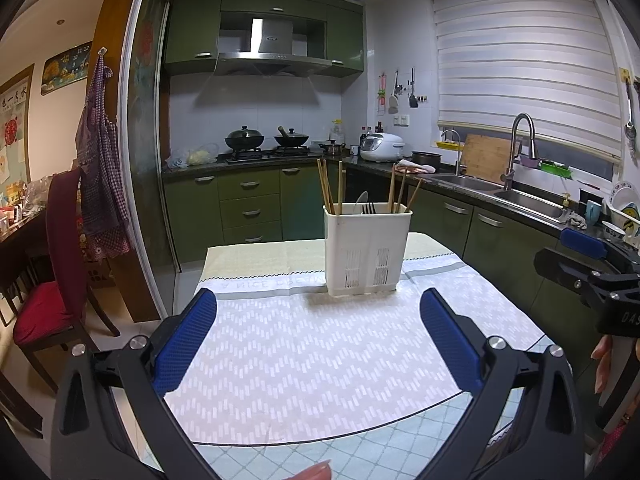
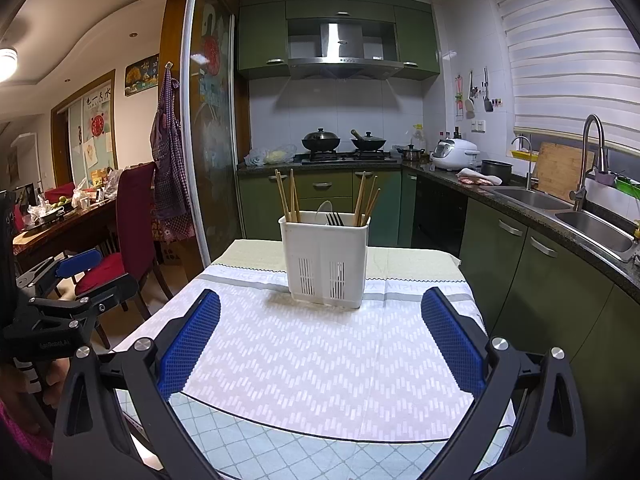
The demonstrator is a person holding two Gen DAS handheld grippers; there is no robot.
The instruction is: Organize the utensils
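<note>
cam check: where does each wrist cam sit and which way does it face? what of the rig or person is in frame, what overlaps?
Left wrist: on the left gripper, facing the white plastic utensil caddy on the chevron-patterned white tablecloth; own blue-padded fingers open, the right gripper at right edge, fingertips at bottom and right.
Right wrist: on the right gripper, facing the same caddy; own fingers open, left gripper at left edge.
Shared: caddy with wooden chopsticks and dark fork, cloth, green kitchen cabinets.

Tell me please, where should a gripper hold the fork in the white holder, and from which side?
Grip the fork by its dark tines, the only part showing above the holder rim. Come from straight above with the open right gripper; the holder's walls block any side approach, and chopsticks stand on both sides.
</note>
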